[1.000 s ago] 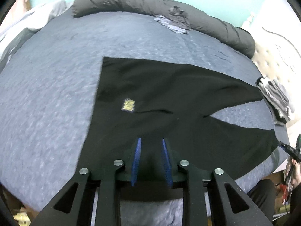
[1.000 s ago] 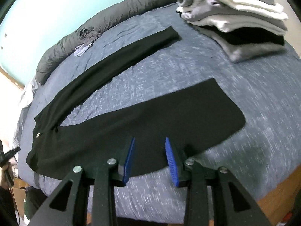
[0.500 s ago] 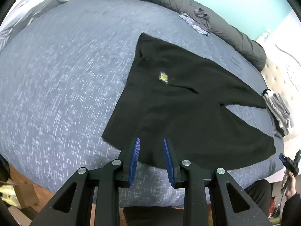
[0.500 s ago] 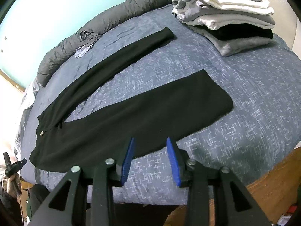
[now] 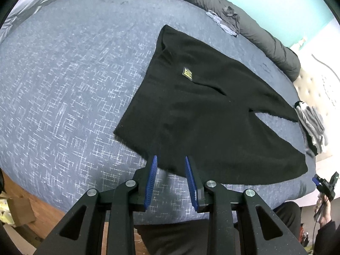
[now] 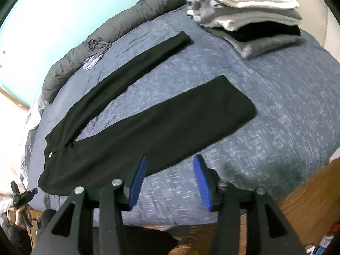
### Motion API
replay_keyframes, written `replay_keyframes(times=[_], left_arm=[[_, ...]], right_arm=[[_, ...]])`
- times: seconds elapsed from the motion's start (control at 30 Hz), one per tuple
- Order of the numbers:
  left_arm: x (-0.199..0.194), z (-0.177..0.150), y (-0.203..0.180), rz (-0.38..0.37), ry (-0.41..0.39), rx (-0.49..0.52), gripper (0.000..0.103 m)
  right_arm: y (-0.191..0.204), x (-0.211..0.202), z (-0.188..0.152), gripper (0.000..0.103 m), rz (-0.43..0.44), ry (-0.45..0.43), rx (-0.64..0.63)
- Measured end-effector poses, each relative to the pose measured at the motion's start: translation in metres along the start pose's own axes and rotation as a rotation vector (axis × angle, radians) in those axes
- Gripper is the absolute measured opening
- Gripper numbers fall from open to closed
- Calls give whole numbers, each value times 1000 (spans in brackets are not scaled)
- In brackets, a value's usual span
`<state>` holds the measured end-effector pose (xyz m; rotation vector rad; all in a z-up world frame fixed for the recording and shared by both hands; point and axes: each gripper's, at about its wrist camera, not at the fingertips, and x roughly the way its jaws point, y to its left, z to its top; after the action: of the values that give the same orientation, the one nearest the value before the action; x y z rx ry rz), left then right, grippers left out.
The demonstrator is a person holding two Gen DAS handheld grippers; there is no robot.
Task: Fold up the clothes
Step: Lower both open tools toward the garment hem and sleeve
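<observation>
Black trousers (image 5: 208,110) lie flat on the blue bed, legs spread apart; they also show in the right wrist view (image 6: 148,127). A small gold label (image 5: 187,73) sits near the waist. My left gripper (image 5: 171,161) is open and empty, its tips just over the near waist edge. My right gripper (image 6: 170,163) is open and empty, just off the near edge of the nearer leg. The other gripper shows small at the frame edge in each view (image 5: 325,182) (image 6: 21,195).
A stack of folded clothes (image 6: 250,17) stands at the bed's far right corner. A rolled grey duvet (image 5: 212,2) lies along the far side with a small crumpled cloth (image 5: 225,21) by it. The wooden bed frame (image 6: 297,201) shows below the mattress.
Both grippers have drawn back from the trousers toward the near bed edge. The right jaws have opened wider. The trousers stay flat.
</observation>
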<state>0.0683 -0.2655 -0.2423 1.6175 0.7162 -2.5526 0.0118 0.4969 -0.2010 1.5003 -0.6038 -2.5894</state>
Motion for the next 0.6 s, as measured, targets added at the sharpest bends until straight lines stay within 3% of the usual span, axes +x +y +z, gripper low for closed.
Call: replay_keyframes(times=[0.23, 0.6], left_arm=[[-1, 0, -8, 23, 2, -1, 30], [3, 3, -10, 45, 0, -20, 33]], right_arm=[[-39, 12, 2, 49, 22, -3, 111], [-49, 50, 1, 55, 36, 52, 130]])
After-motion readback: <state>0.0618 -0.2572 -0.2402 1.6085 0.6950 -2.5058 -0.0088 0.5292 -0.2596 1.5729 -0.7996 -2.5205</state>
